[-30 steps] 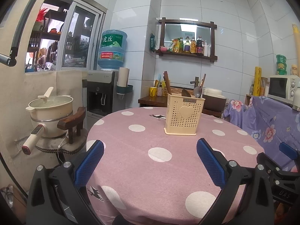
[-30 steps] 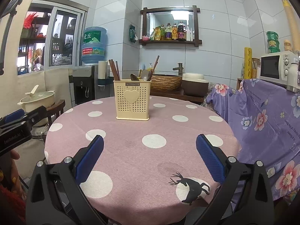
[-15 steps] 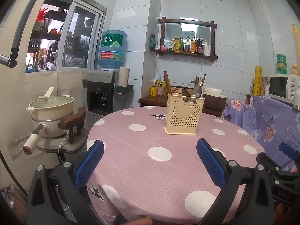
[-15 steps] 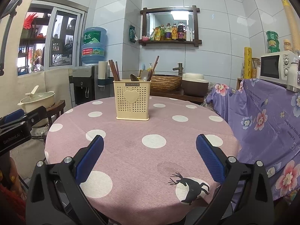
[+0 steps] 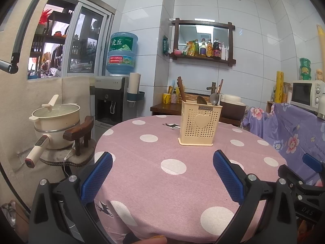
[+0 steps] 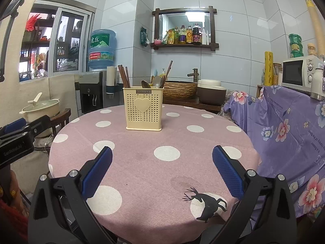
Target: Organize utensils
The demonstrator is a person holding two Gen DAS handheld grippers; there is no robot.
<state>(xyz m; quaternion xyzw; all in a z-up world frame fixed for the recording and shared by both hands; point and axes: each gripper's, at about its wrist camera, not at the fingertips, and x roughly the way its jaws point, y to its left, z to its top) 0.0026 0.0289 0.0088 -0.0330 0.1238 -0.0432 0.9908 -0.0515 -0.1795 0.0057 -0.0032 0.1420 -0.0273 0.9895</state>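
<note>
Standing mid-table, utensil caddy [image 6: 143, 109]; both grippers' fingers spread near edge.

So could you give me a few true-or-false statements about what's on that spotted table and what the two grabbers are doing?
1. The cream utensil holder stands upright on the pink polka-dot table. True.
2. The right gripper is clamped on a spoon. False: it is open and holds nothing.
3. Brown chopsticks and spoons stick up out of the holder. True.
4. The left gripper is touching the holder. False: it is open, well short of it.
5. The holder lies tipped on its side. False: it stands upright.
</note>
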